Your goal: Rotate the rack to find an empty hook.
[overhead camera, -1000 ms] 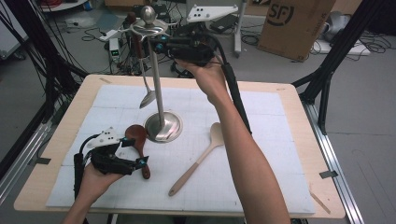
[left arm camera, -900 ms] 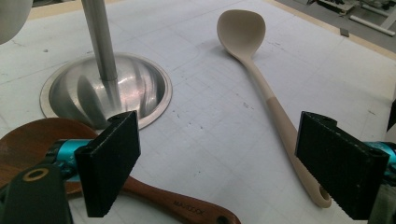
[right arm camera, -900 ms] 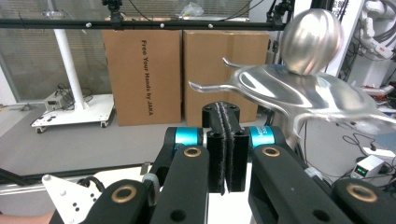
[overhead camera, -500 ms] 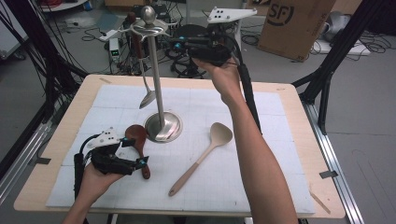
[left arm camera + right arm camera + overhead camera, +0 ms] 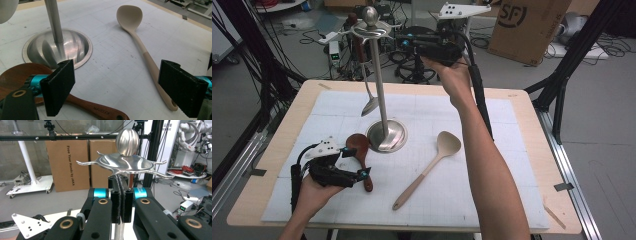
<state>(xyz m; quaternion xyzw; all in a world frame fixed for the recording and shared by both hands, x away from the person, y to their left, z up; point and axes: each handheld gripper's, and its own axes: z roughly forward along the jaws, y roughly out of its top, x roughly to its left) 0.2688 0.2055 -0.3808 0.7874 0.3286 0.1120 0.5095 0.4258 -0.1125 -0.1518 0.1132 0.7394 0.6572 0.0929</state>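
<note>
Steel is dominating the middle of the table: a polished utensil stand with a round domed base (image 5: pixel 386 135), a slim post and a hooked top disc under a ball knob (image 5: pixel 127 164). A metal spoon (image 5: pixel 370 105) is hanging from one hook on the side toward the table's left edge, its bowl low beside the post. A beige long-handled spoon (image 5: pixel 426 167) is lying on the white gridded mat (image 5: pixel 512 165) just right of the base, its handle pointing toward the near edge. A dark brown wooden spoon (image 5: pixel 75 101) is lying toward the near left corner, its bowl just beside the base. The left gripper (image 5: pixel 362 173) is resting over that handle with its jaws standing wide apart, pressing on nothing. The right gripper (image 5: pixel 120 200) is hovering high by the top disc, its jaws fully closed and empty. Compared with a second ago, the right gripper is sitting farther right of the stand, and the left one is lying where it lay.
</note>
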